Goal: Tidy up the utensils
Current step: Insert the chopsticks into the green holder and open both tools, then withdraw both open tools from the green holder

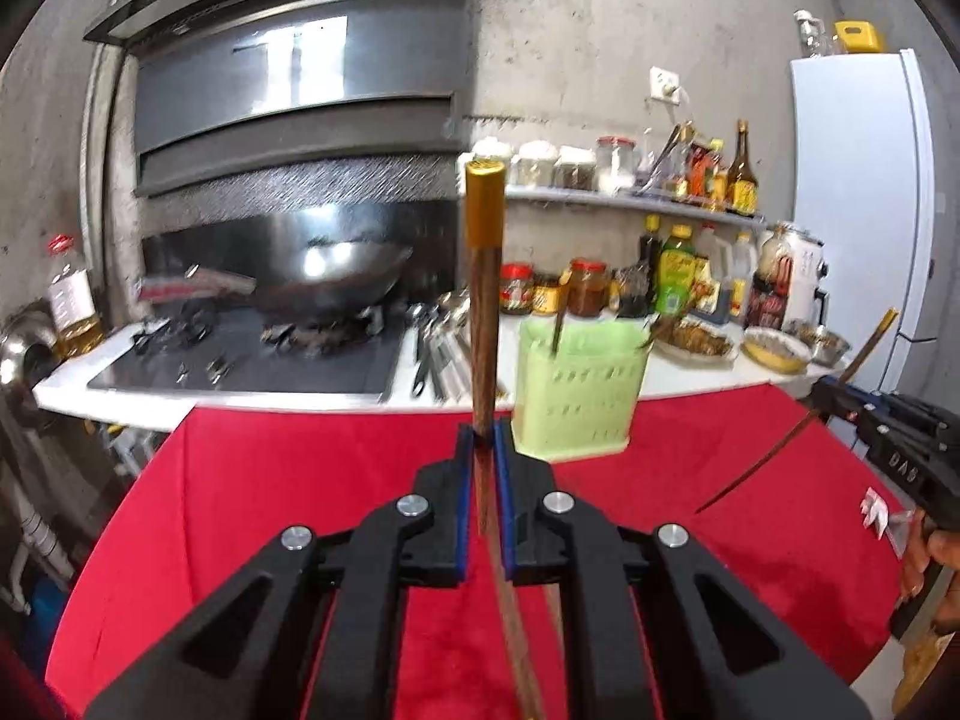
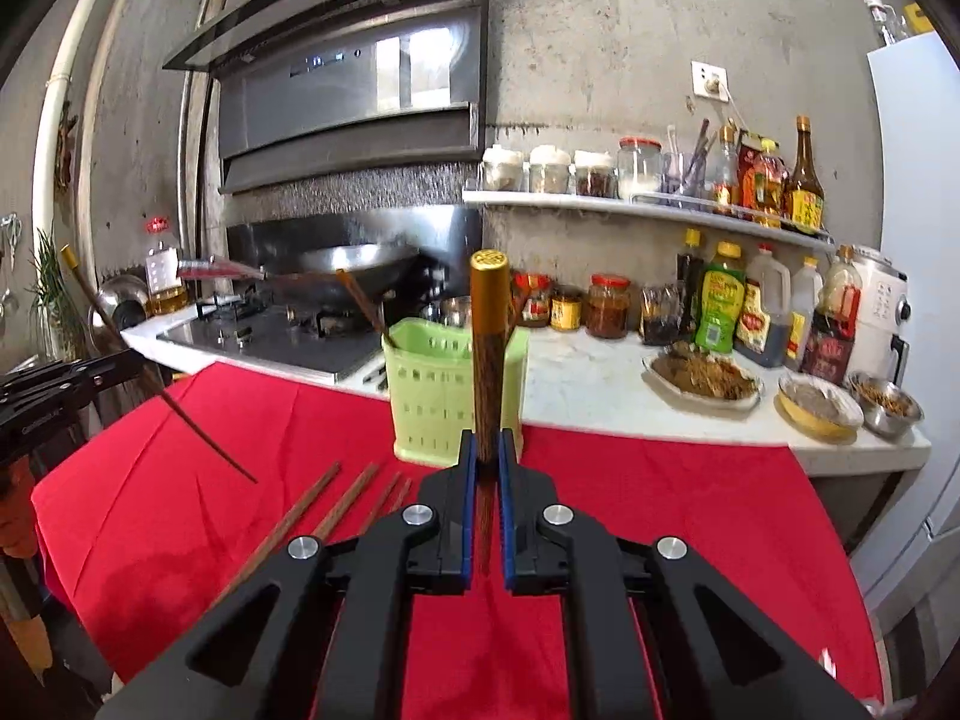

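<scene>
A gold-capped chopstick [image 1: 485, 300] stands upright, clamped in the left gripper [image 1: 483, 450]; the right gripper [image 2: 487, 450] grips another chopstick [image 2: 489, 348] likewise. Just beyond stands the green holder [image 2: 444, 396], apparently already containing chopsticks; loose chopsticks [image 2: 336, 504] lie on the red cloth [image 2: 690, 510].

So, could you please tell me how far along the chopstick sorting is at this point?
Done: at least two chopsticks already stand in the green holder. In hand: the left gripper and the right gripper each have their jaws shut on a gold-capped chopstick, left and right, neither in the holder yet. Left: about four chopsticks lie on the red cloth.
</scene>
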The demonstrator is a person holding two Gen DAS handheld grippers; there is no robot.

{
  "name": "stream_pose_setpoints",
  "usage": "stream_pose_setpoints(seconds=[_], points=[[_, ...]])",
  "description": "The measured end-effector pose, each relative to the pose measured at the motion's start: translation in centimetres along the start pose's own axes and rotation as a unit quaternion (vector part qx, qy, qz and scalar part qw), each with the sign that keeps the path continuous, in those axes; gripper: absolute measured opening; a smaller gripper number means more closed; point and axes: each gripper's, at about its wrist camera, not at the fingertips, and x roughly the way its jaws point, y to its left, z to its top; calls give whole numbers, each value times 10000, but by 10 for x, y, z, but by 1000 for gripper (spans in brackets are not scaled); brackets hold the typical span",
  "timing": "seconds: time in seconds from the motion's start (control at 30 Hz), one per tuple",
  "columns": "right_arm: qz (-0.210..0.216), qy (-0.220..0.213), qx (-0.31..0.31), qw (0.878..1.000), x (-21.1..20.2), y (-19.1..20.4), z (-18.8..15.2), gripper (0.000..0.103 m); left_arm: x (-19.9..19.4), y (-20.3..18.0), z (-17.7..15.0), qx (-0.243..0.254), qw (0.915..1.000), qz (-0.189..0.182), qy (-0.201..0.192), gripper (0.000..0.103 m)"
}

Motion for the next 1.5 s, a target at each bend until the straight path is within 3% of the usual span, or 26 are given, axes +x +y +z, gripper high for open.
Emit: stream_pose_setpoints(seconds=[0.23,0.4,0.57,0.83,1.0,1.07,1.1,1.2,1.27,1.33,1.5], points=[[126,-551,-13,9984,22,4,61,7,20,-43,56,277,9961,-572,-606,7],[95,-899,13,9959,37,-3,97,7,38,-63,85,487,9932,-609,-865,7],[133,-787,48,9968,68,-10,107,7,79,-68,90,543,9948,-623,-591,7],[100,-322,4,9994,114,-16,103,7,138,-60,86,543,9963,-625,221,7],[116,87,-25,9999,141,-16,100,8,156,-59,85,563,9965,-520,338,7],[80,169,-4,9998,147,-17,99,12,157,-58,87,532,9969,-490,304,7],[51,163,52,9998,147,-19,99,22,157,-56,88,472,9970,-519,316,8],[-5,42,174,9998,134,-25,100,31,147,-51,93,401,9976,-532,186,10],[-51,-88,193,9998,116,-29,101,33,135,-49,95,374,9978,-539,83,14],[-107,-186,179,9996,98,-31,102,34,115,-47,99,355,9976,-582,-99,27],[-214,-315,139,9992,47,-35,91,34,63,-45,100,383,9975,-388,-450,29]])
